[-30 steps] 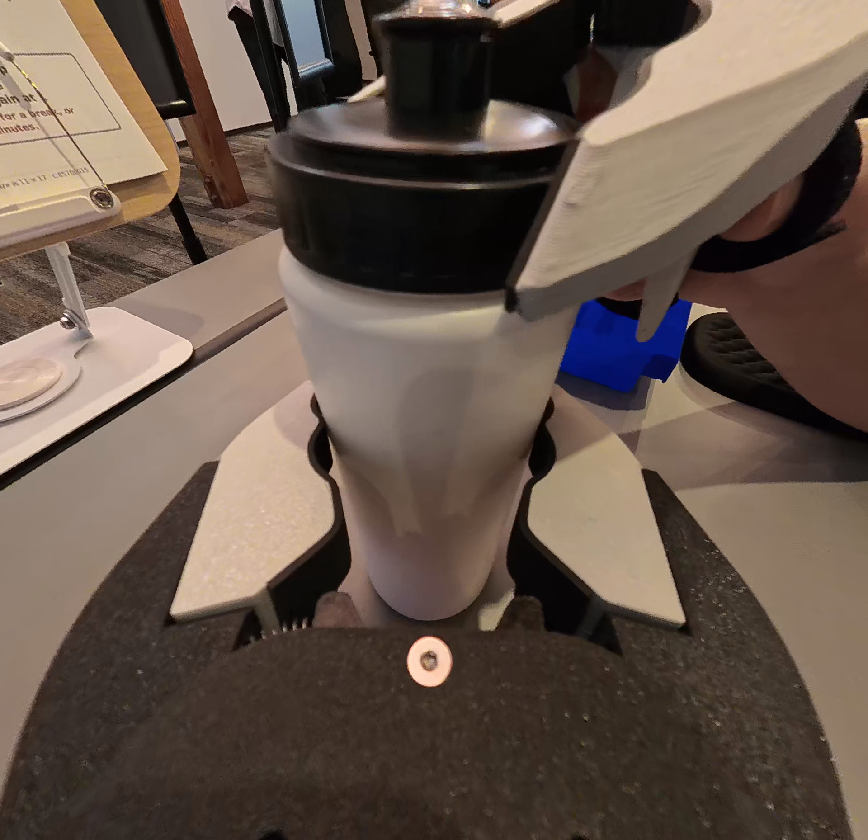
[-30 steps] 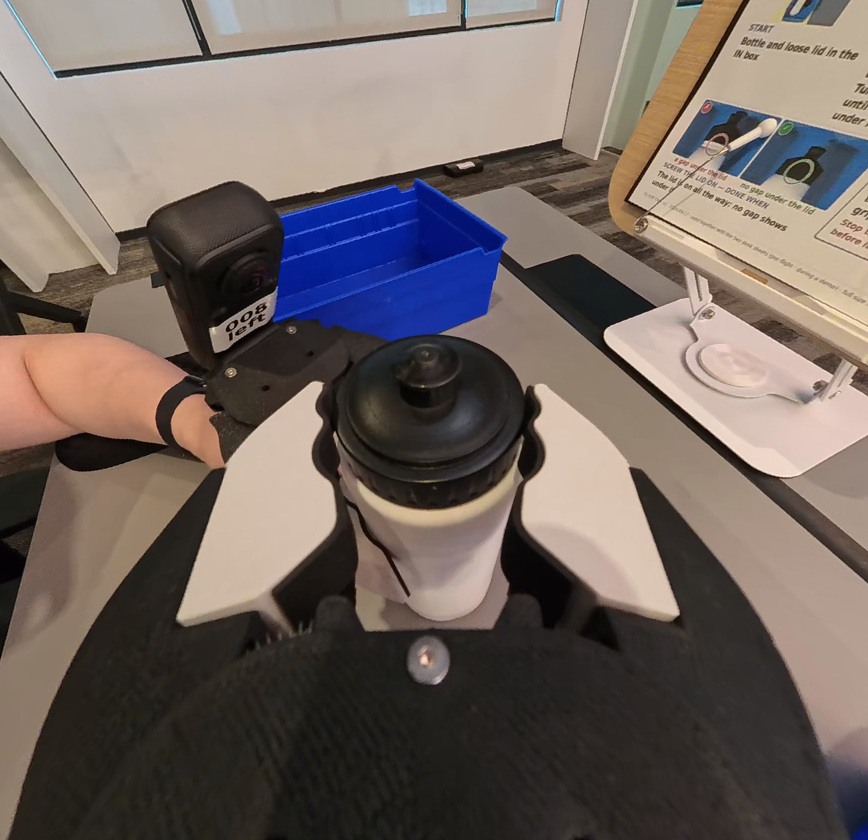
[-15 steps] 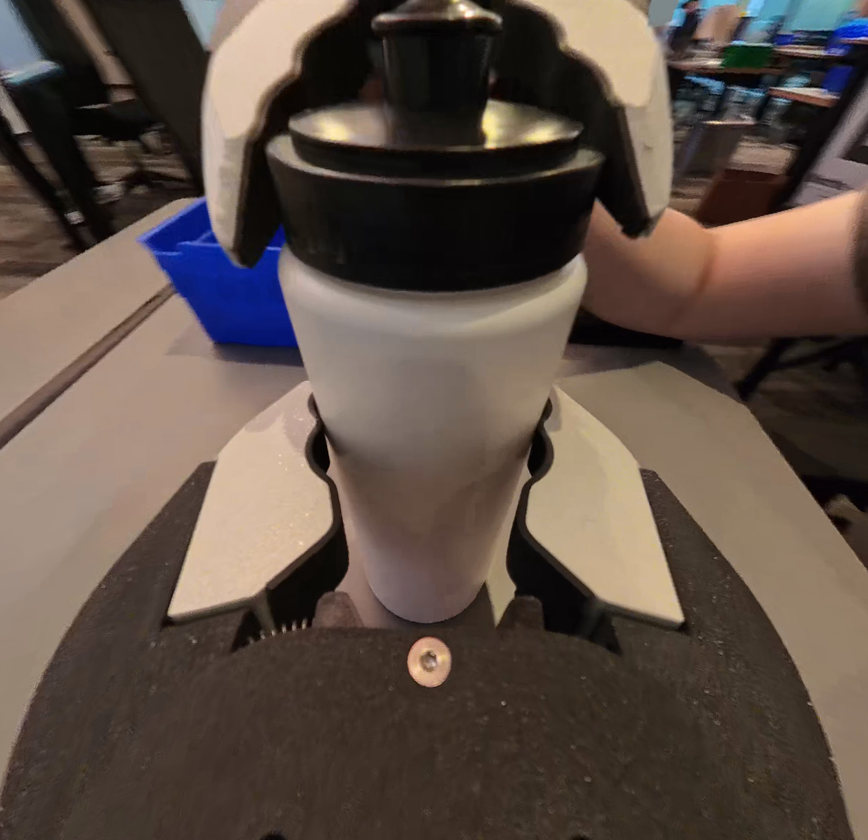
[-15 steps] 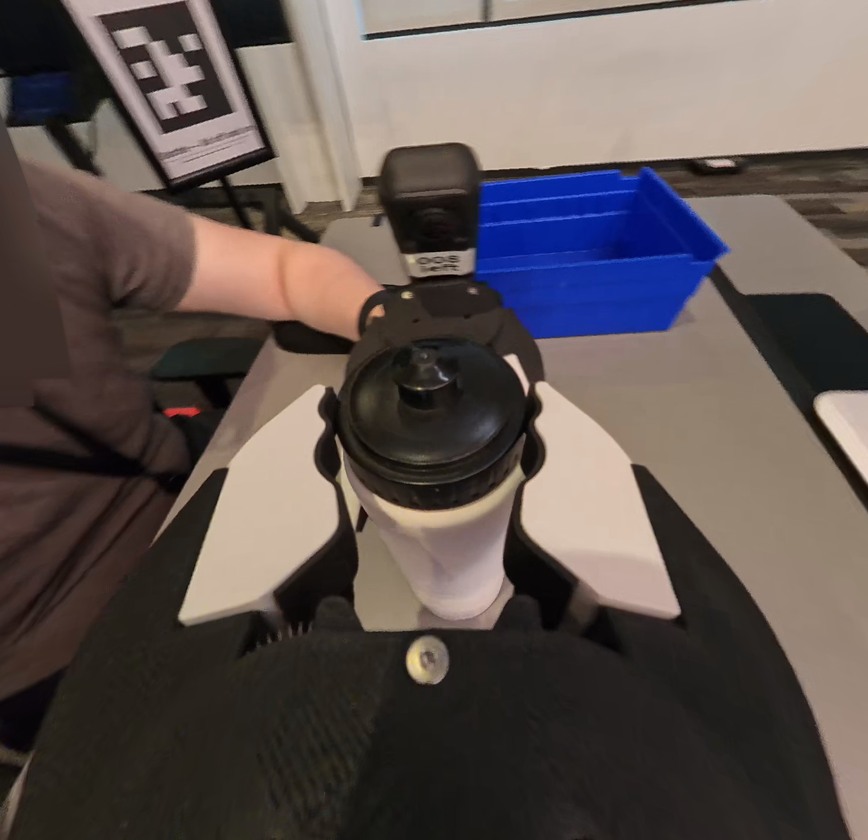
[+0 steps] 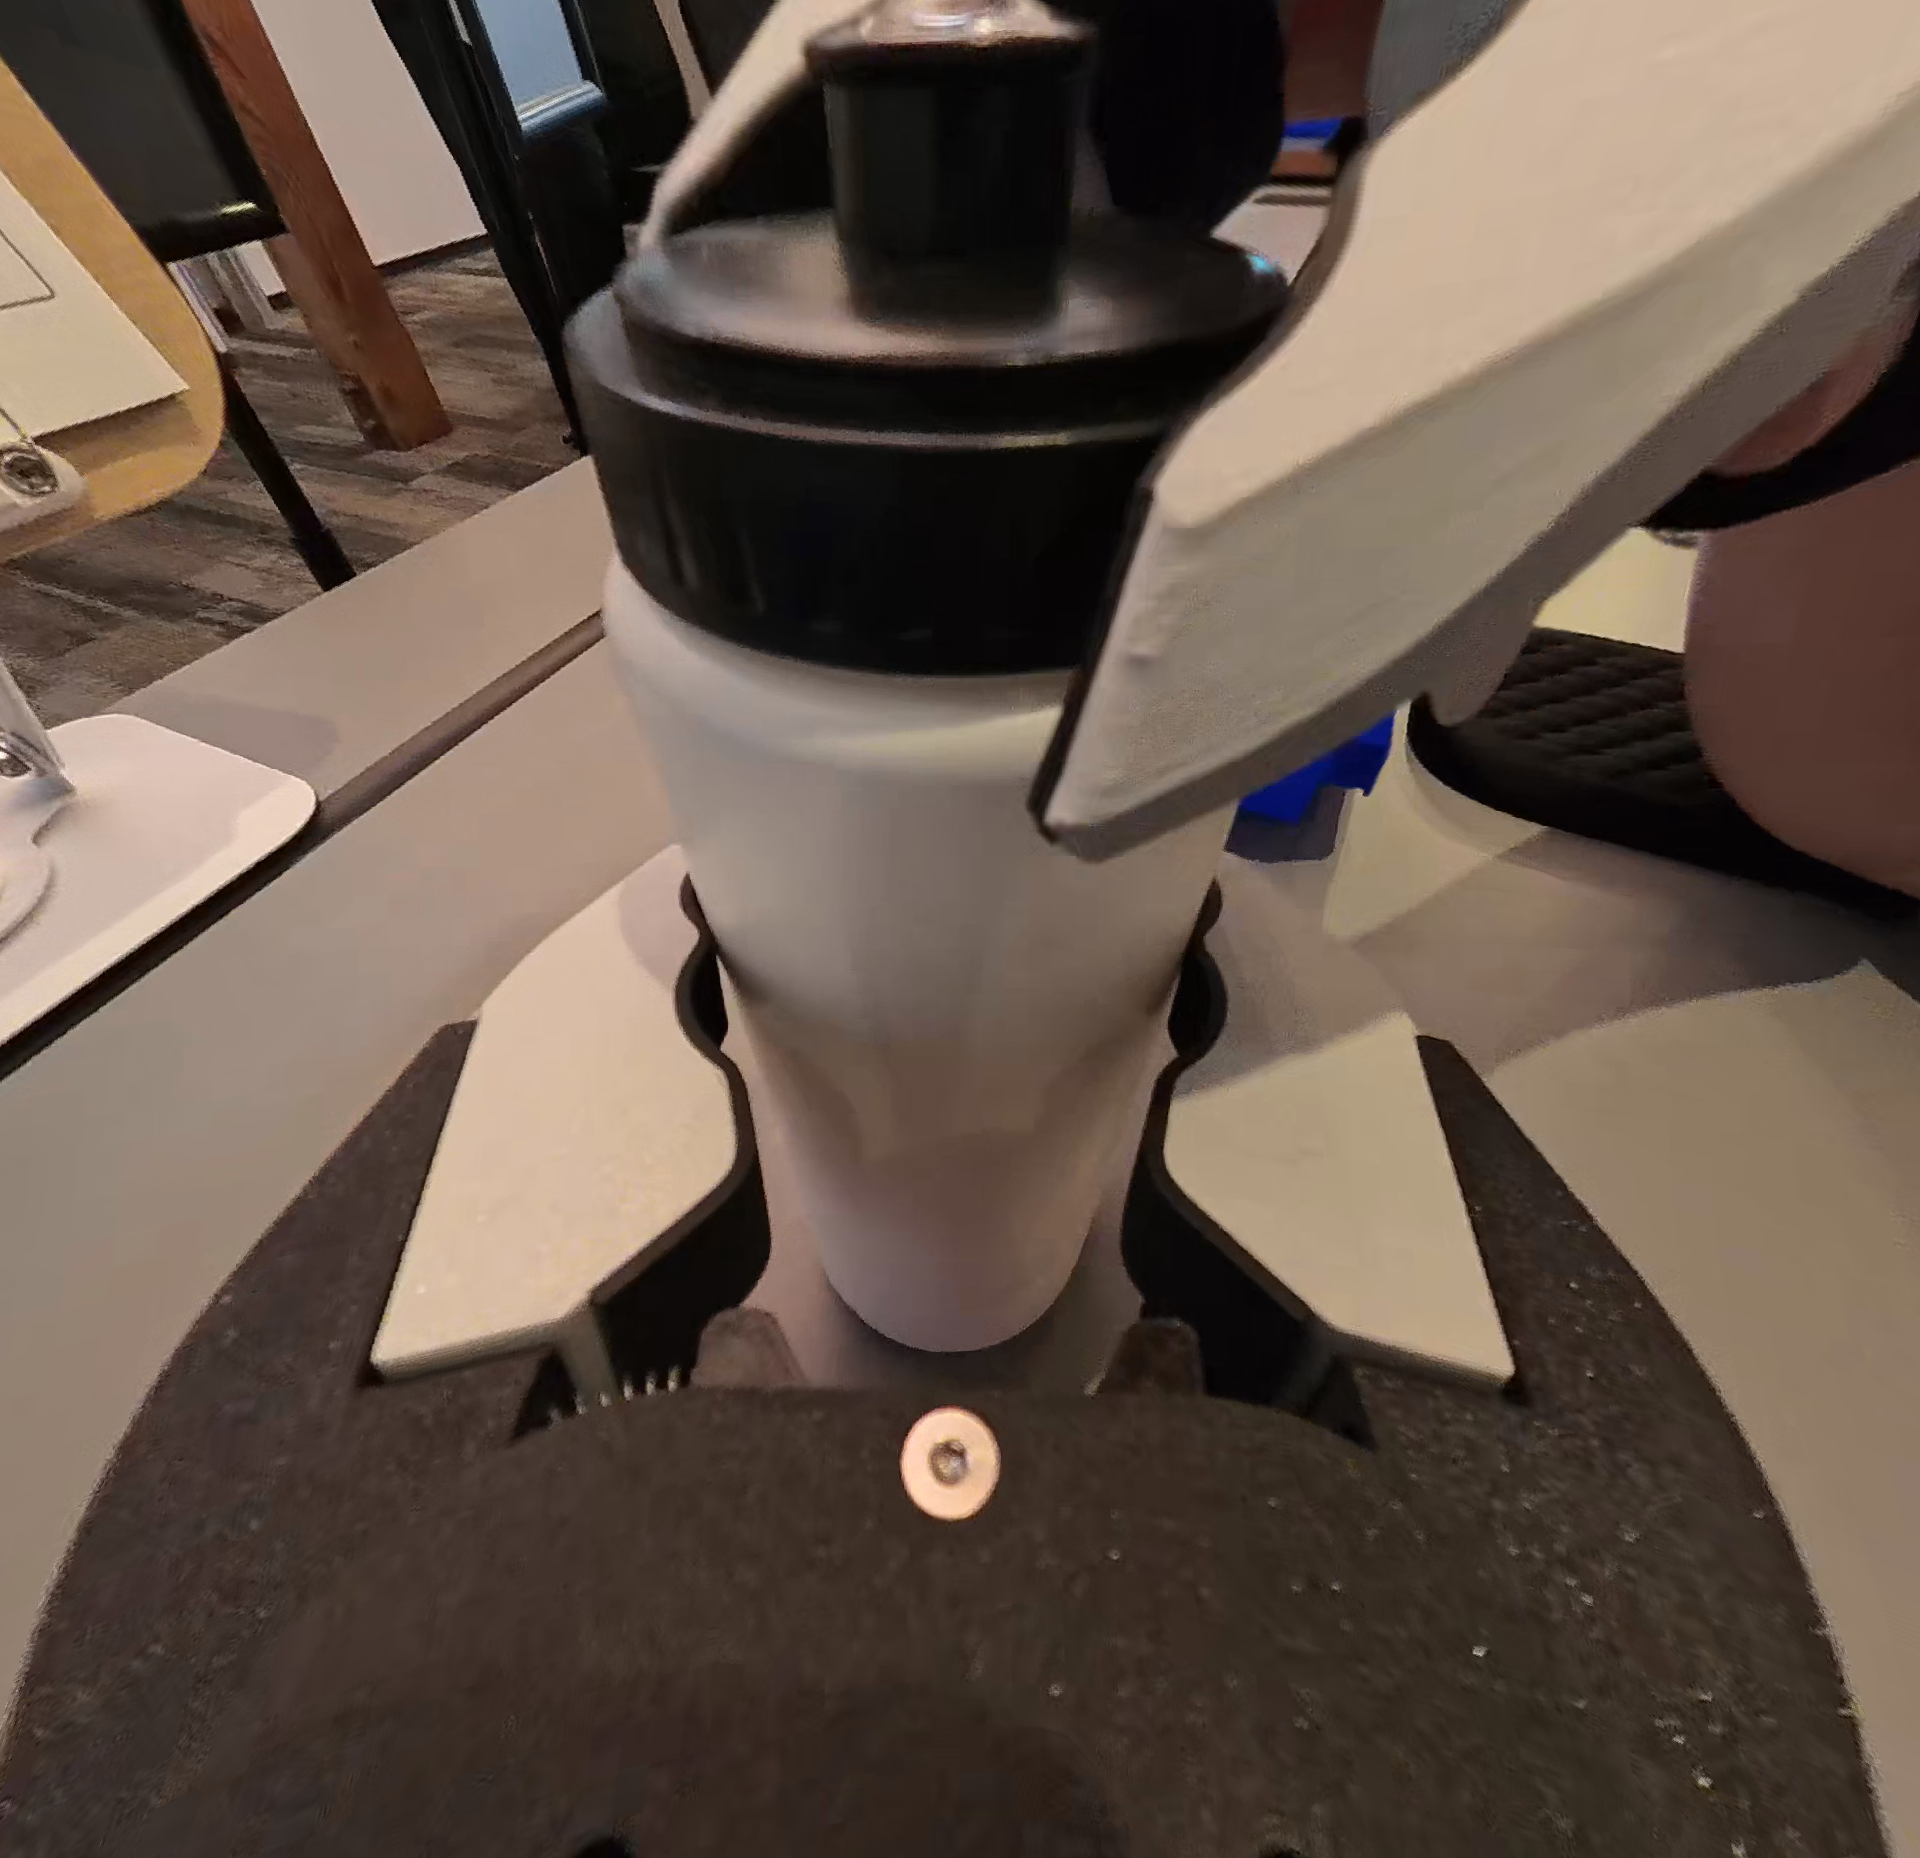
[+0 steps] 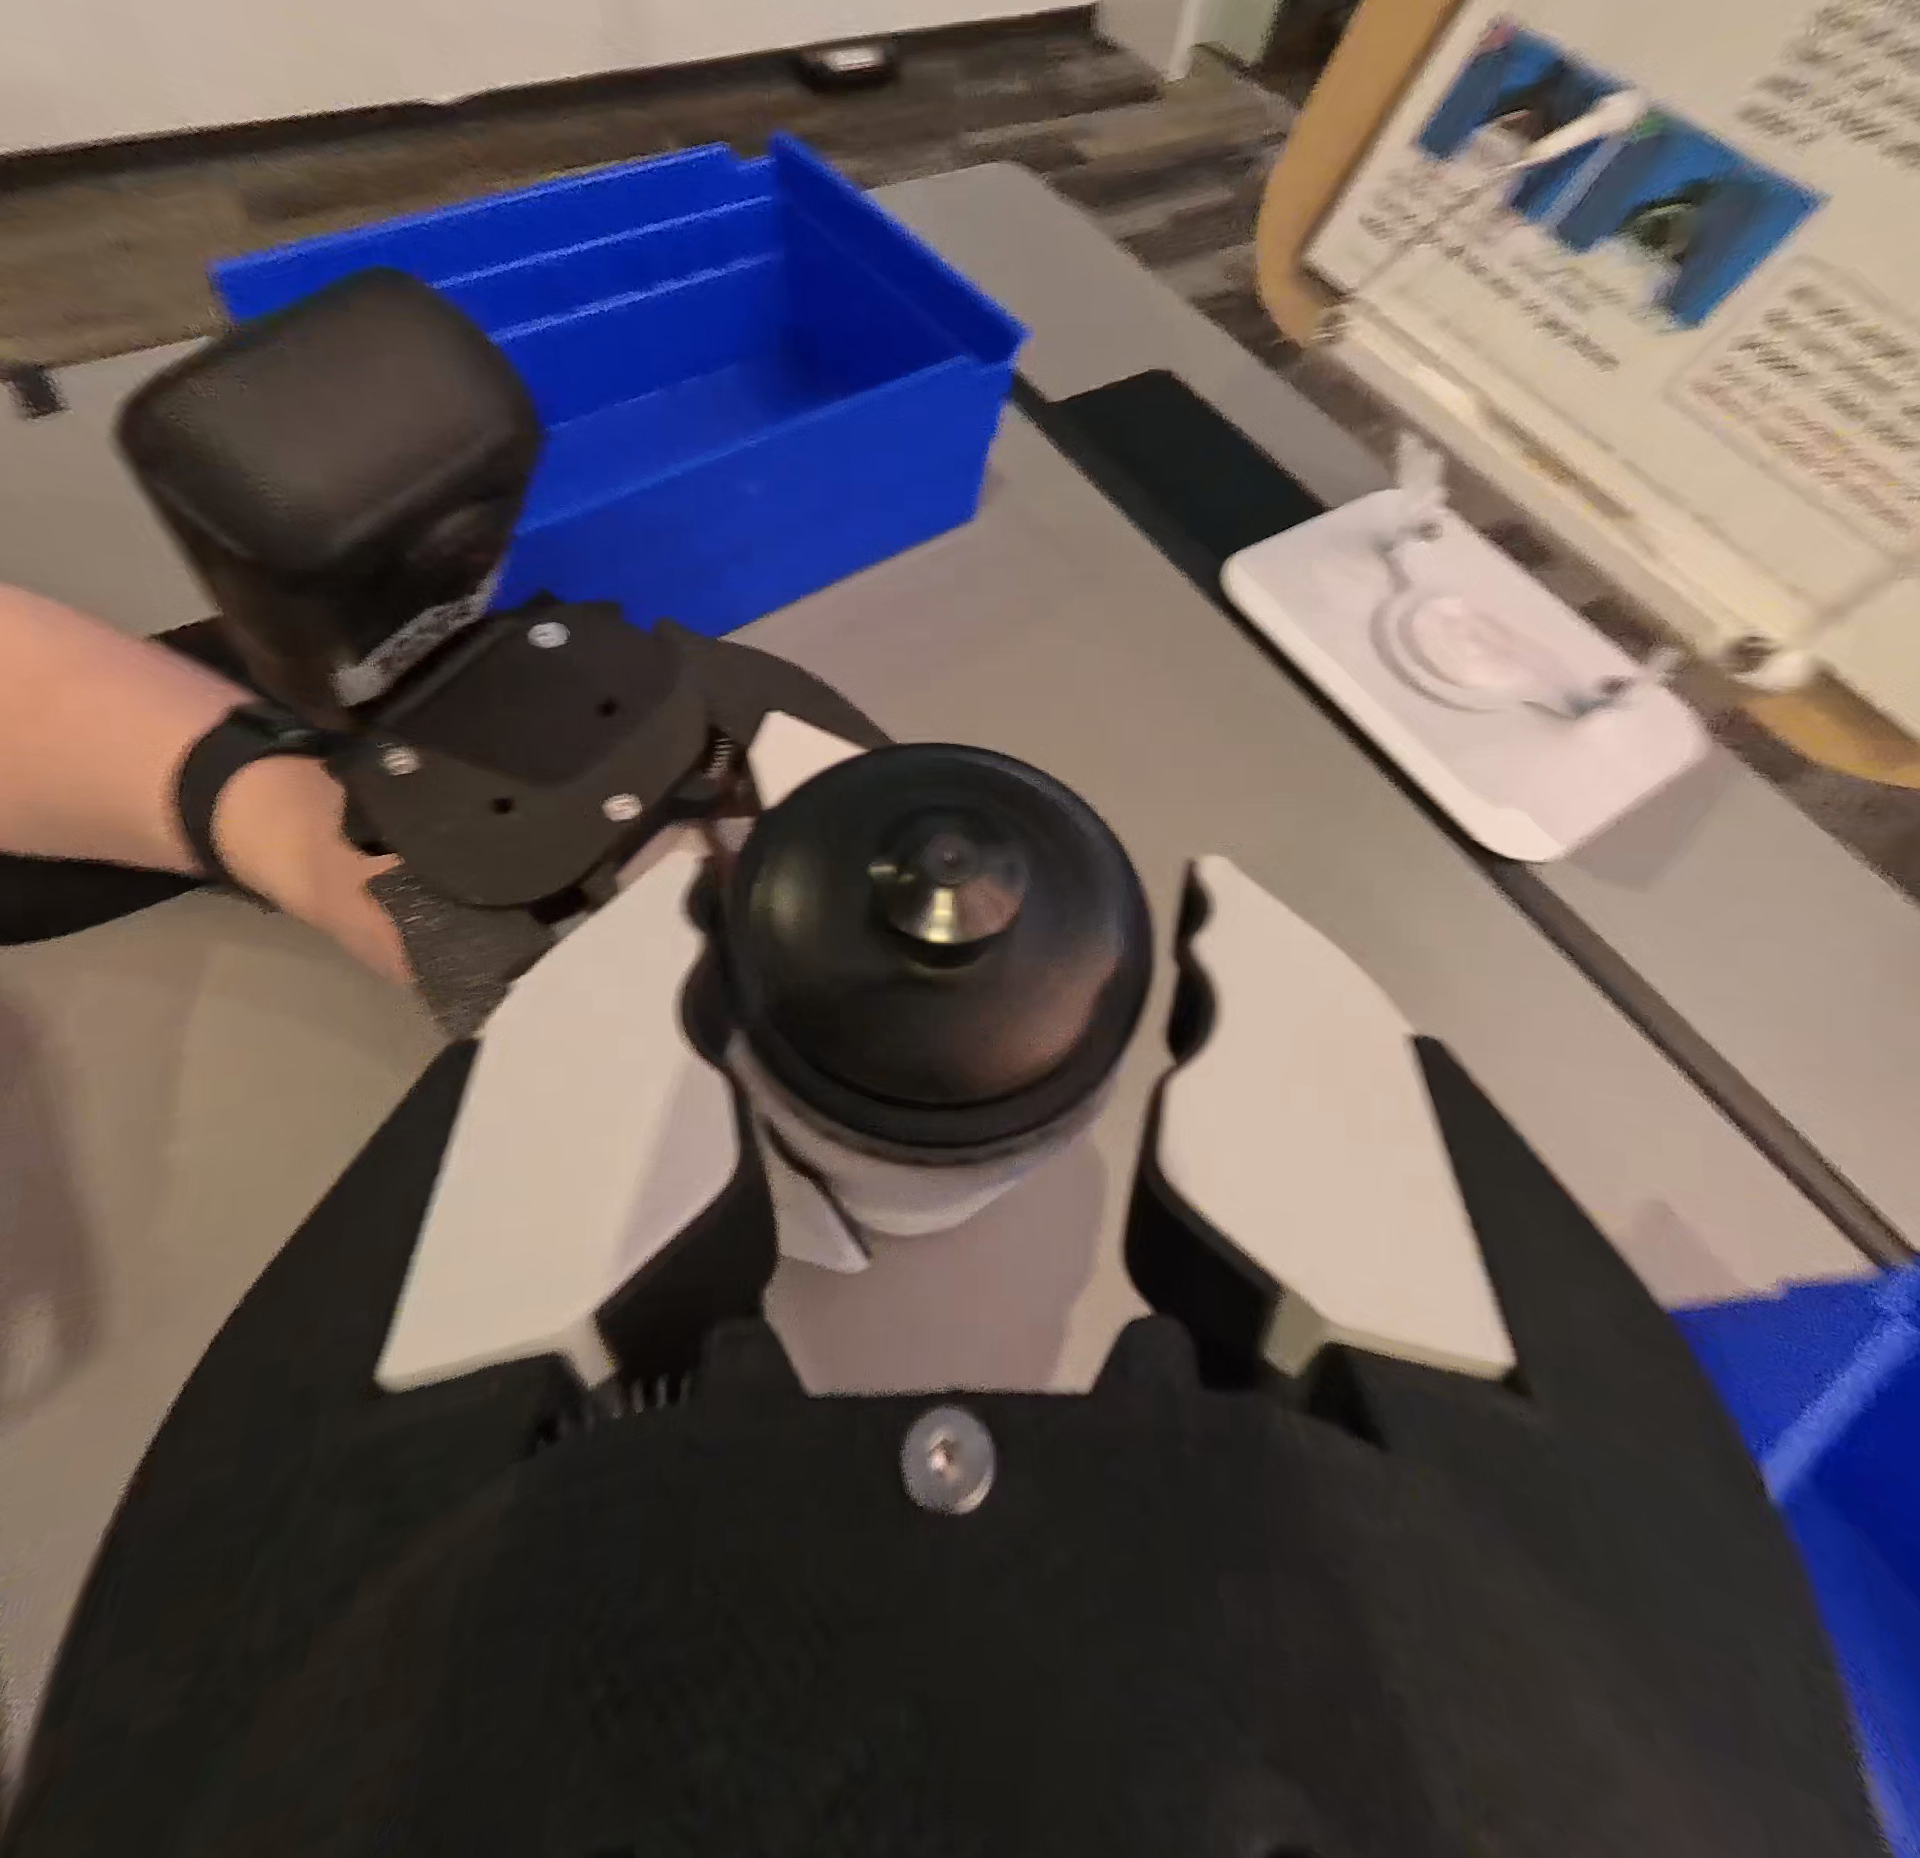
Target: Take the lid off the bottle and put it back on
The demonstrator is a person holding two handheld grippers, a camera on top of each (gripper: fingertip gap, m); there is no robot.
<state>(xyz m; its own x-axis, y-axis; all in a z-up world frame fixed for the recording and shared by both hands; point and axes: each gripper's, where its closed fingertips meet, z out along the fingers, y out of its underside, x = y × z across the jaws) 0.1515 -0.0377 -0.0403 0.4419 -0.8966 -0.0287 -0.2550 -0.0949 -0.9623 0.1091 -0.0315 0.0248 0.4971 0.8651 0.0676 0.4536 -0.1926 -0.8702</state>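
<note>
A white bottle with a black spout lid stands upright on the grey table. My left gripper is shut on the bottle's lower body. My right gripper comes down from above, its jaws on either side of the lid. The lid lies against the left jaw, with a thin gap at the right jaw. In the left wrist view one of the right gripper's white fingers covers the lid's right side. The lid sits on the bottle. The left gripper's black body shows at the left.
A blue bin stands on the table behind the bottle, and the corner of another blue bin shows at the lower right. An instruction board on a white stand is to the right. A black pad lies under the person's arm.
The two grippers turned relative to each other around the bottle half a second ago and are now back near their first angle. The right jaws stand slightly wider than before. The frames are blurred.
</note>
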